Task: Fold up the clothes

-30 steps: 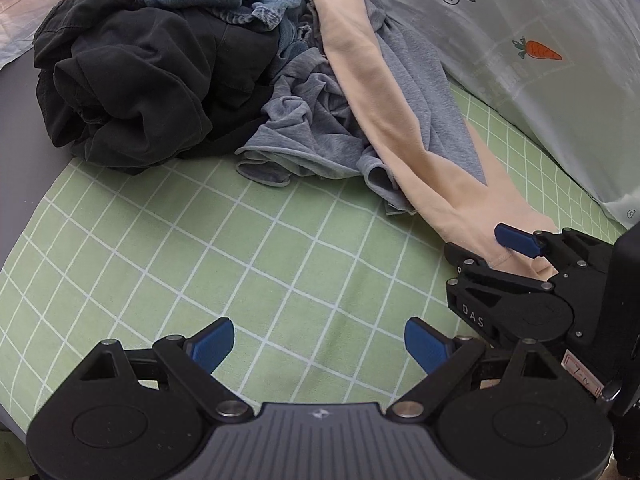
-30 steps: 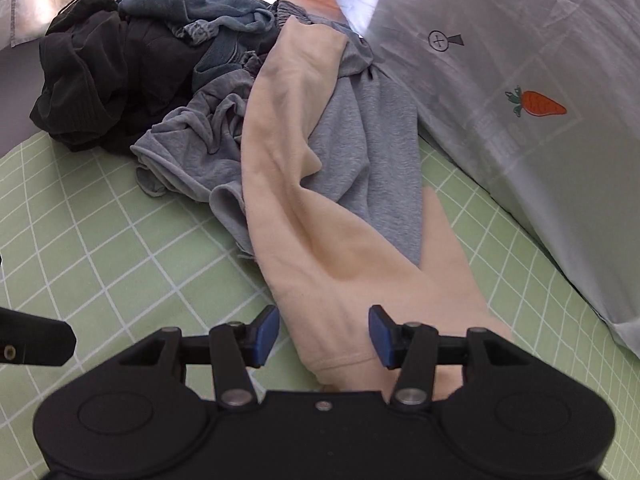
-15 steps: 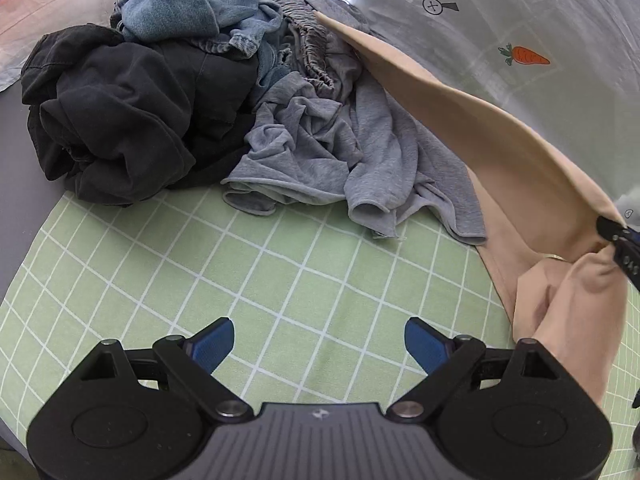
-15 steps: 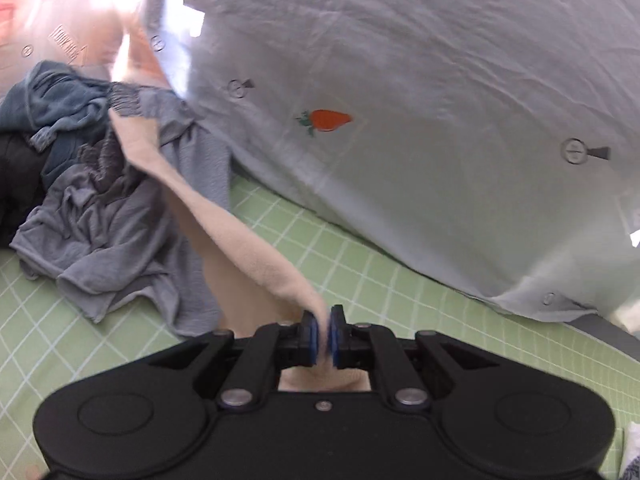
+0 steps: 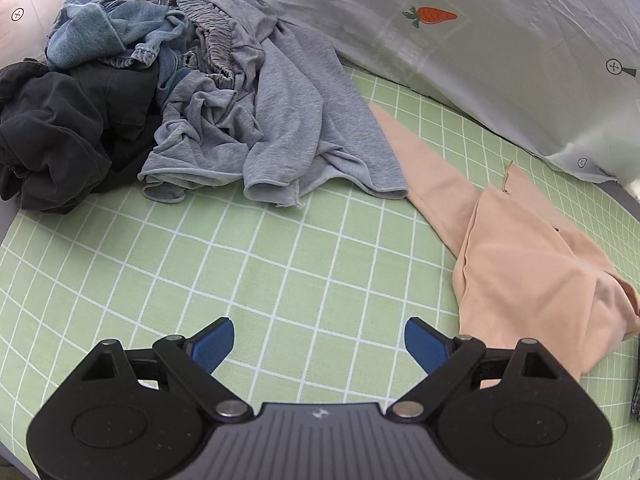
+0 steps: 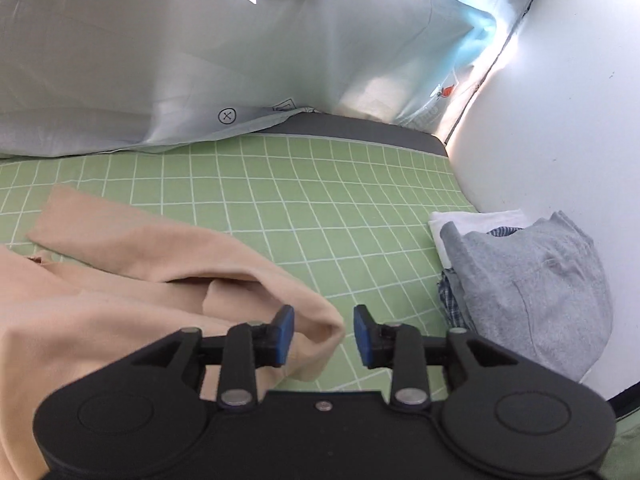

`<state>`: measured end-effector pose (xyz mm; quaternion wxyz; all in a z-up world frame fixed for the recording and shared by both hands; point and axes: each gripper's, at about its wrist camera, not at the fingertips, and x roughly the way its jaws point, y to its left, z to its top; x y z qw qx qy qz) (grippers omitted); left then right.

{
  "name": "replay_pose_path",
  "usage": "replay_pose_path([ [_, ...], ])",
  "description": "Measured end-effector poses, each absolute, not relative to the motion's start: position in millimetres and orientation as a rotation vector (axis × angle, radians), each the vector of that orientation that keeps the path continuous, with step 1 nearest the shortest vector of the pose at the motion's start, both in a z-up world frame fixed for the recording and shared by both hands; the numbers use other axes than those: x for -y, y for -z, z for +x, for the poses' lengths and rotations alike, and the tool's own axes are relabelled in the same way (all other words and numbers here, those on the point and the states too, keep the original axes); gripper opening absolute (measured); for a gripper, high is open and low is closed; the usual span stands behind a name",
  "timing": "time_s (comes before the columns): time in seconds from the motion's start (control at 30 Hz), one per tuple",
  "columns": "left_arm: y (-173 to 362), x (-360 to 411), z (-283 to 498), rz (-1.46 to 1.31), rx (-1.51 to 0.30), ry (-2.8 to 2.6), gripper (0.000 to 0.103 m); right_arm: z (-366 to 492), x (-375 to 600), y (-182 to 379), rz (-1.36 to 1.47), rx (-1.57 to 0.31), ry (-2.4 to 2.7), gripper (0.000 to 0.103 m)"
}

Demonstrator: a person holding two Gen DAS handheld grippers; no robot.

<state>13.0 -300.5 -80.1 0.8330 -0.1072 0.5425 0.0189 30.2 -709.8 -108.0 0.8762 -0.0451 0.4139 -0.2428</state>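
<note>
A peach garment (image 5: pixel 516 248) lies stretched and crumpled on the green checked mat (image 5: pixel 280 264), right of a heap of grey (image 5: pixel 288 120), denim (image 5: pixel 92 36) and black clothes (image 5: pixel 52 136). My left gripper (image 5: pixel 320 344) hangs open over bare mat, left of the peach cloth. In the right wrist view the peach garment (image 6: pixel 132 280) lies at the left, and a fold of it sits between the blue pads of my right gripper (image 6: pixel 324 336). Those jaws are opening, and the right-hand pad stands clear of the cloth.
A pale grey printed sheet (image 5: pixel 500 40) with a carrot drawing rises behind the mat. At the mat's right end, by a white wall (image 6: pixel 560 120), sits a stack of folded clothes (image 6: pixel 528 280) with a grey piece on top.
The right gripper shut on the peach garment's end, dragged it rightward off the heap, then opened. The garment now lies alone on the mat. The left gripper drifted slightly, still open.
</note>
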Motion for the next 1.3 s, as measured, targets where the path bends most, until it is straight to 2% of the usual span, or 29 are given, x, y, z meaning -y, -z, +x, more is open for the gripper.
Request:
replay_pose_path([
  [0.07, 78.3, 304.0, 11.5, -0.218, -1.145, -0.033, 0.092, 24.1, 693.4, 105.1, 0.030, -0.844, 0.387, 0.058],
  [0.17, 77.5, 304.8, 9.4, -0.217, -1.146, -0.028, 0.092, 33.8, 668.8, 114.8, 0.208, -0.902, 0.171, 0.076],
  [0.33, 76.9, 298.0, 4.5, -0.231, -1.145, -0.041, 0.092, 37.4, 633.2, 141.7, 0.074, -1.002, 0.185, 0.080],
  [0.4, 79.3, 294.5, 3.7, -0.240, -1.153, -0.048, 0.092, 39.2, 637.9, 149.3, 0.095, -1.023, 0.205, 0.093],
  [0.43, 81.7, 293.0, 3.9, -0.245, -1.160, -0.049, 0.092, 42.6, 643.8, 154.9, 0.121, -1.044, 0.210, 0.097],
  [0.6, 88.9, 292.8, 9.1, -0.256, -1.181, -0.035, 0.092, 51.9, 673.9, 182.6, 0.391, -1.118, 0.206, 0.101],
  [0.63, 89.7, 293.7, 10.8, -0.257, -1.182, -0.029, 0.092, 52.7, 671.2, 182.6, 0.385, -1.116, 0.202, 0.100],
  [0.7, 91.2, 294.9, 13.8, -0.257, -1.184, -0.022, 0.092, 55.9, 660.4, 180.7, 0.367, -1.105, 0.171, 0.086],
  [0.83, 95.5, 292.0, 20.6, -0.268, -1.199, -0.023, 0.092, 72.8, 630.6, 179.8, 0.365, -1.093, 0.134, 0.082],
  [0.9, 96.3, 288.6, 22.1, -0.271, -1.201, -0.029, 0.092, 86.8, 609.6, 179.3, 0.360, -1.090, 0.088, 0.069],
  [1.1, 97.1, 274.0, 25.2, -0.283, -1.199, -0.069, 0.092, 130.6, 507.6, 181.1, 0.247, -1.078, -0.168, 0.058],
  [1.13, 96.7, 271.9, 25.8, -0.284, -1.198, -0.075, 0.092, 133.7, 497.8, 181.8, 0.266, -1.080, -0.215, 0.057],
  [1.2, 95.3, 268.5, 26.6, -0.286, -1.193, -0.085, 0.092, 136.6, 488.9, 183.2, 0.351, -1.092, -0.300, 0.046],
  [1.3, 92.6, 264.9, 26.2, -0.287, -1.182, -0.094, 0.092, 126.2, 495.0, 178.8, 0.412, -1.111, -0.334, 0.045],
])
